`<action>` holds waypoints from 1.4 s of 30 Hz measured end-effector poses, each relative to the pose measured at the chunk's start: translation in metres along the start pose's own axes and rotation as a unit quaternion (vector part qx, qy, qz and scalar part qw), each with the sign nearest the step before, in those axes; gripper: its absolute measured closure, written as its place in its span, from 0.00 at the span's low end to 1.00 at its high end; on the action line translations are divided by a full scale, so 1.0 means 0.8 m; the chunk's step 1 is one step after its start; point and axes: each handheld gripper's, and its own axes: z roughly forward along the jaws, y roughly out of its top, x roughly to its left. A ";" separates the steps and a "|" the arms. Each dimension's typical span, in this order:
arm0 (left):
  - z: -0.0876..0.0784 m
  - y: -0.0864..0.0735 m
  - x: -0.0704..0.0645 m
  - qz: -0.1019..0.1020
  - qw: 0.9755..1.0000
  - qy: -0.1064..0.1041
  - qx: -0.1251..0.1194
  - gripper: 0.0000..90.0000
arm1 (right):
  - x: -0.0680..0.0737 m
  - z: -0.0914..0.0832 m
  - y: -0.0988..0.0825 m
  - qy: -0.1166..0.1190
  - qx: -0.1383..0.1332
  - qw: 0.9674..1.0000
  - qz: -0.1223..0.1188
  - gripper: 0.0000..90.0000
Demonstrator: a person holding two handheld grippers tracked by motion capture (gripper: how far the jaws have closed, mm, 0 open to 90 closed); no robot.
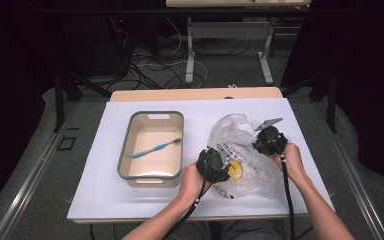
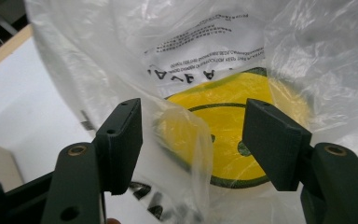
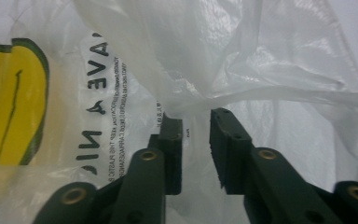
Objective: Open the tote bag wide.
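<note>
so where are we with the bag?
Done: plastic bag lies on the table, toothbrush in the bin. In hand: left gripper and right gripper both open at the film, nothing pinched. Left: regrip; whatever goes in or comes out.

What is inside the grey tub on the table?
Inside the grey tub lies a blue toothbrush, flat on the bottom. The near wall hides a strip of the floor.

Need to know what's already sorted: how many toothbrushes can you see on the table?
1. A blue plastic toothbrush lies diagonally inside the grey-rimmed white rectangular bin, left of the clear plastic bag. The crumpled bag could hide others.
</note>
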 end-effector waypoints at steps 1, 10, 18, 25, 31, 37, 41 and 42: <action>0.004 0.000 -0.001 0.003 1.000 -0.002 0.002 0.44 | 0.001 -0.003 0.001 0.000 0.001 1.000 0.002 0.79; 0.024 0.014 0.004 0.011 1.000 -0.009 0.004 0.55 | 0.005 -0.037 0.002 0.023 0.010 1.000 0.007 0.46; 0.059 0.021 0.006 0.034 0.997 -0.035 0.051 0.63 | -0.001 -0.016 -0.018 0.048 0.091 0.994 0.026 0.47; 0.078 0.010 0.002 0.054 0.995 -0.054 0.065 0.94 | -0.003 0.009 -0.029 0.065 0.125 0.990 0.024 0.72; 0.067 0.001 0.001 0.056 0.994 -0.047 0.076 1.00 | 0.005 0.018 -0.028 0.046 0.120 0.992 0.005 0.96; 0.043 -0.019 -0.001 0.055 0.993 -0.061 0.080 1.00 | 0.009 0.029 -0.015 0.029 0.078 0.996 -0.040 0.99; 0.034 -0.025 -0.005 0.053 0.993 -0.068 0.076 1.00 | 0.013 0.035 -0.004 0.042 0.052 0.996 -0.061 0.94; 0.032 -0.025 -0.005 0.050 0.994 -0.065 0.074 1.00 | 0.014 0.034 -0.002 0.049 0.046 0.996 -0.059 0.89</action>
